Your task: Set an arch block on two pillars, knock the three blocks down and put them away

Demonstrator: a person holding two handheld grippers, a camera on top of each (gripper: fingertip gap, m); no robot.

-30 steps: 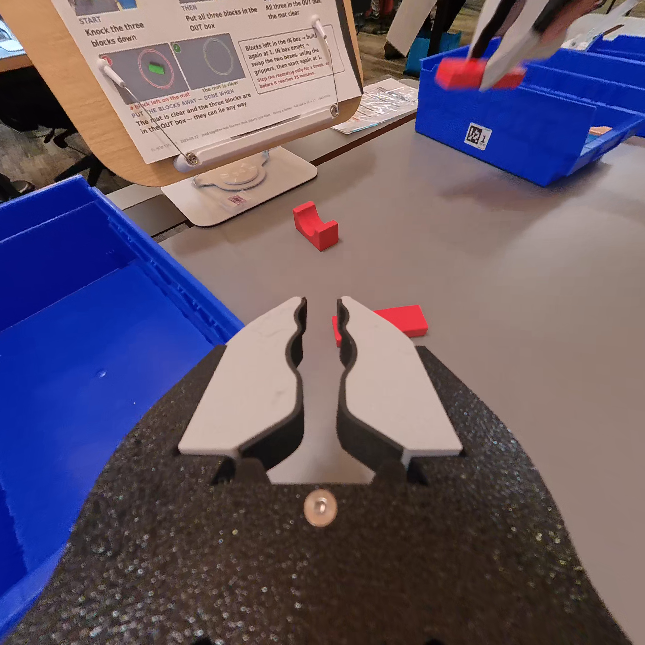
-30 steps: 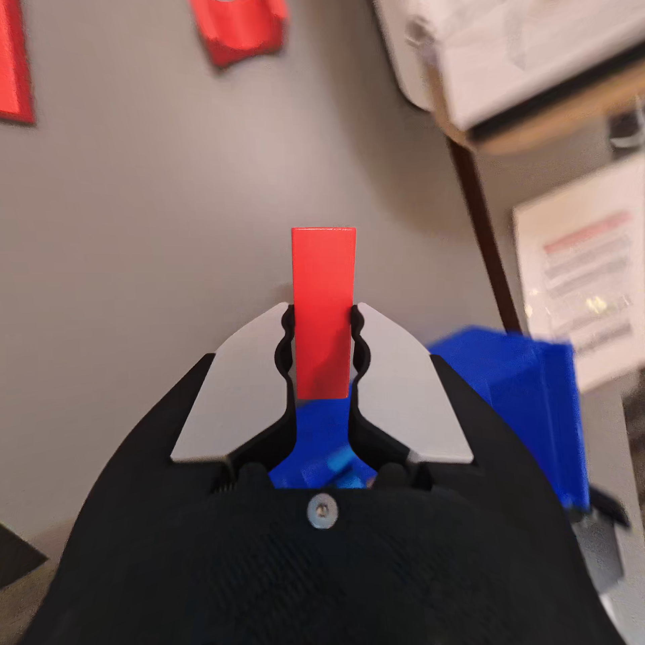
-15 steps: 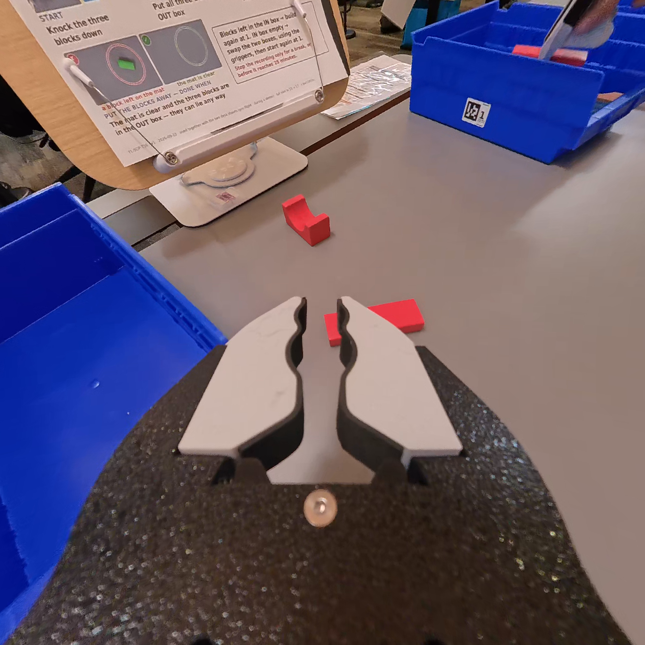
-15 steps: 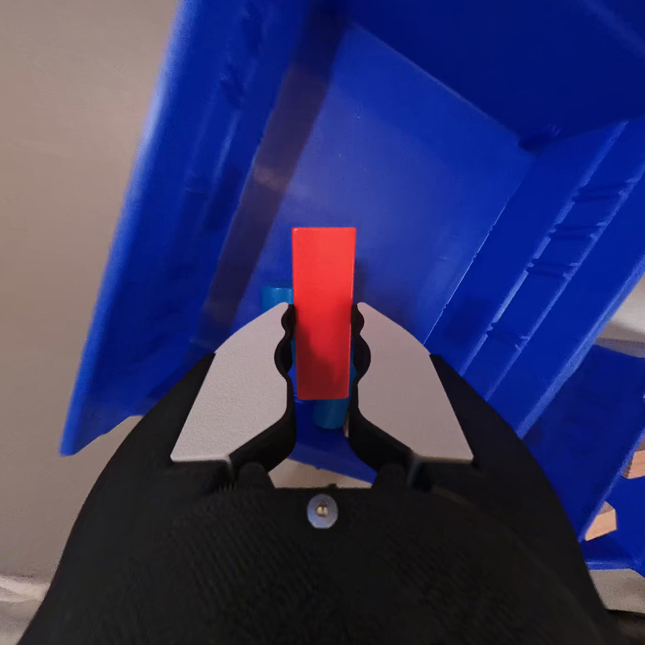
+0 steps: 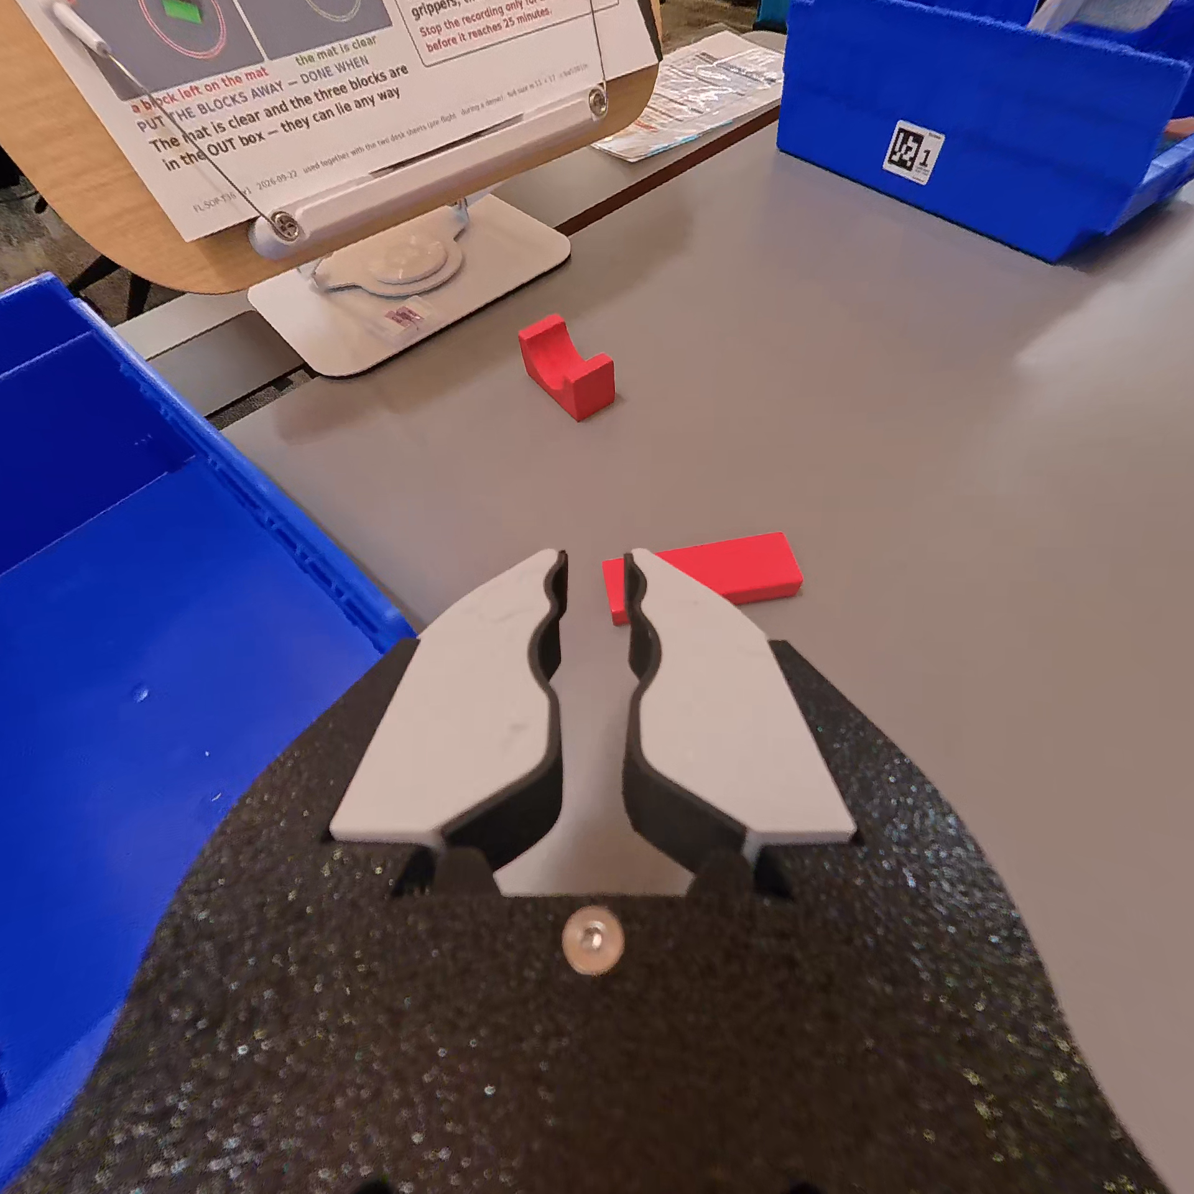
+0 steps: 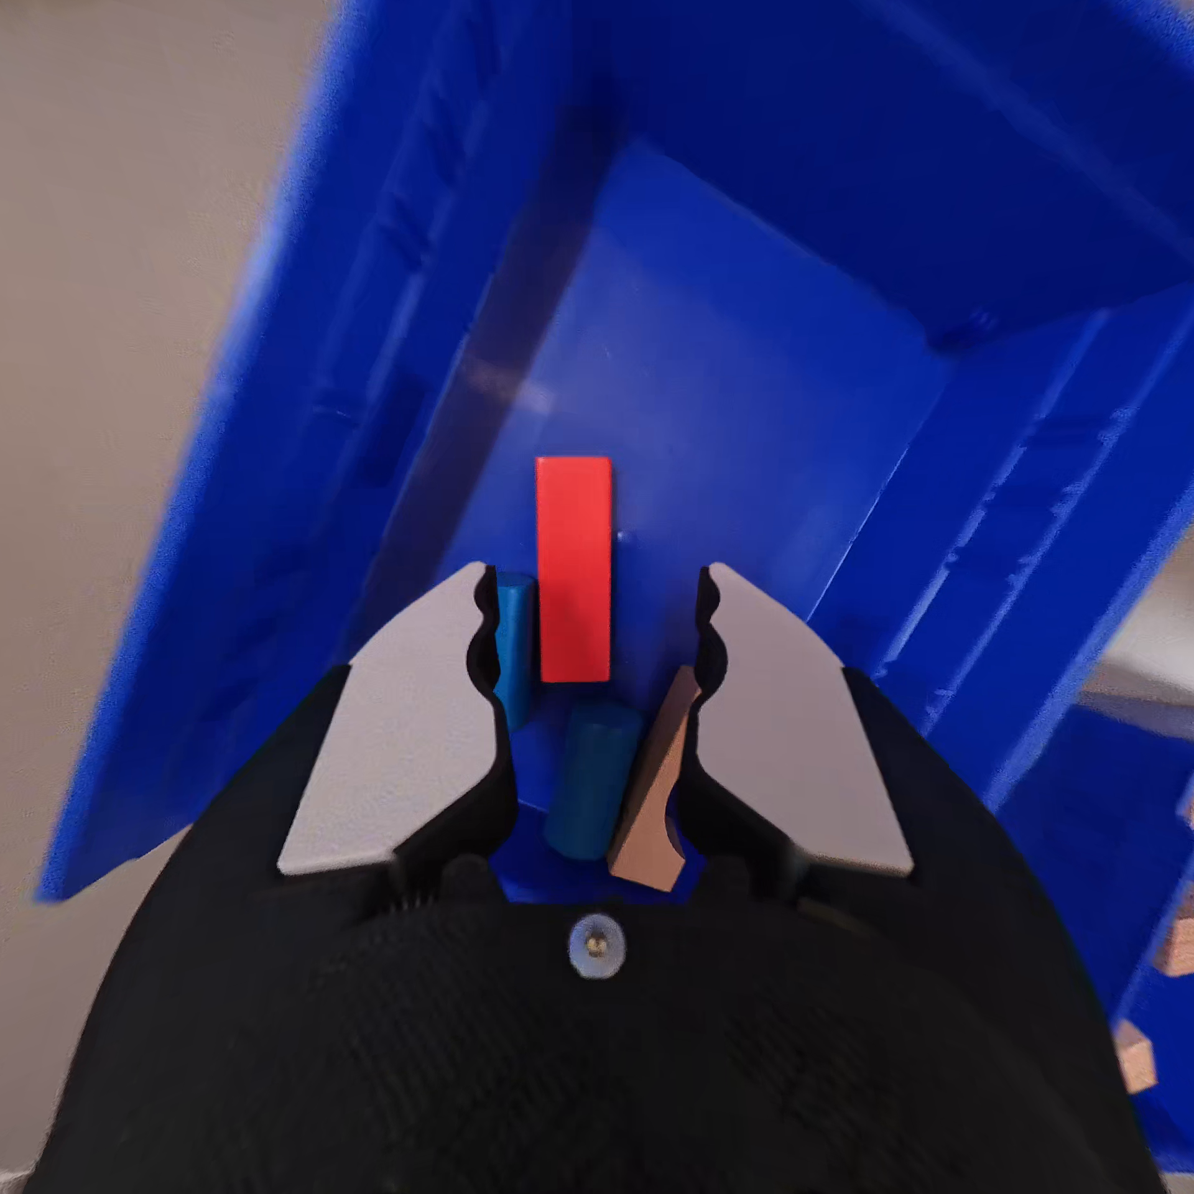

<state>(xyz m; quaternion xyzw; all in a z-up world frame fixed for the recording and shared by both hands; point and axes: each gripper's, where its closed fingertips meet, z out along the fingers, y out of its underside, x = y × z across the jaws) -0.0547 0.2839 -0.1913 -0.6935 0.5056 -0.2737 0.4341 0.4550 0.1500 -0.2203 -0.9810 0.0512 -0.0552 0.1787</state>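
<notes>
Right claw [image 6: 594, 575] wide over bin [image 6: 743, 400], red block [image 6: 574, 568] loose below. Left claw [image 5: 596, 561] narrow, empty; its finger [image 5: 717, 698] hides part of slab [image 5: 730, 568].

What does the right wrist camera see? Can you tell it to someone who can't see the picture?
The right gripper hangs open over a blue bin, holding nothing. A flat red block lies on the bin floor between its fingers, with two blue cylinders and a tan wooden block beside it. Grey table shows at the left.
</notes>
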